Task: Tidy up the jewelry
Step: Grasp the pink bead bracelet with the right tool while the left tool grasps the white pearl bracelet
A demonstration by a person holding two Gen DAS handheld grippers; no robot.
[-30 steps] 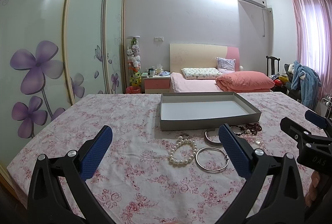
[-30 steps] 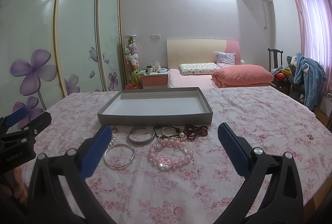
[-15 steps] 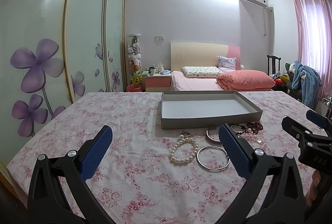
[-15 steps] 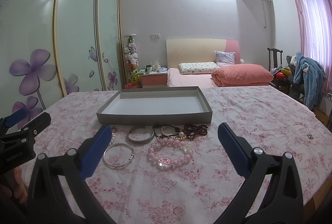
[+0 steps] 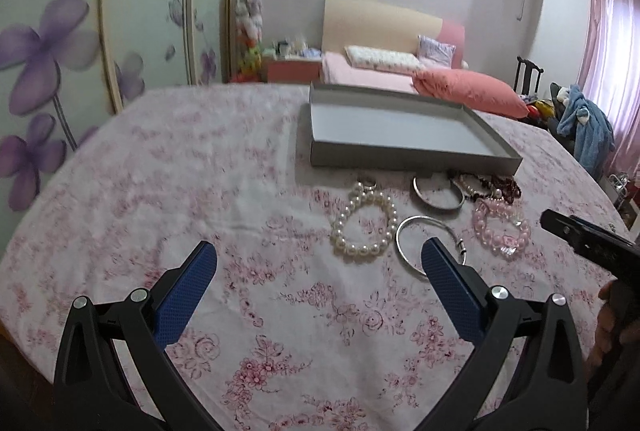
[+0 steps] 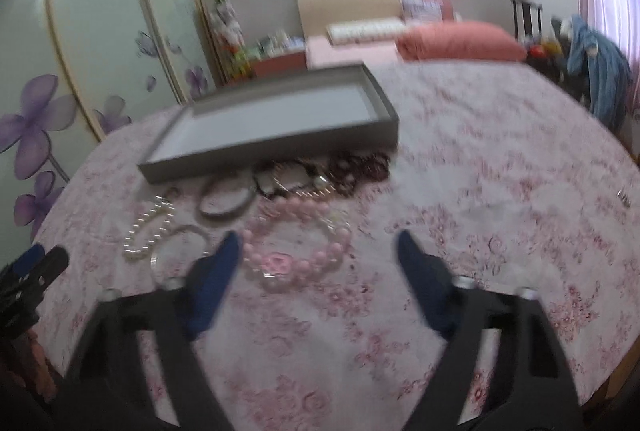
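Both my tools now tip down toward the flowered cloth (image 5: 248,167), where a second ago they looked level across the bedroom; the jewelry sits larger and lower in both views, though none of it has shifted. My left gripper (image 5: 318,261) hangs wide open over bare cloth, nothing between its blue pads (image 5: 184,291). Just ahead of its right finger lie the white pearl bracelet (image 5: 364,223) and the thin silver bangle (image 5: 430,245), side by side. Beyond them a small ring (image 5: 369,184) sits near the pearls, and a broader silver bangle (image 5: 438,193) lies close to the front wall of the grey tray (image 5: 400,157), which is empty. Further right, a tangle of dark beaded strands (image 5: 492,187) rests by the tray, with the pink bead bracelet (image 6: 296,247) in front of it, glossy and round with a clear flower charm. My right gripper (image 6: 318,245) is closing, holding nothing; the pink bracelet lies on the cloth just past its left pad. That view is blurred.
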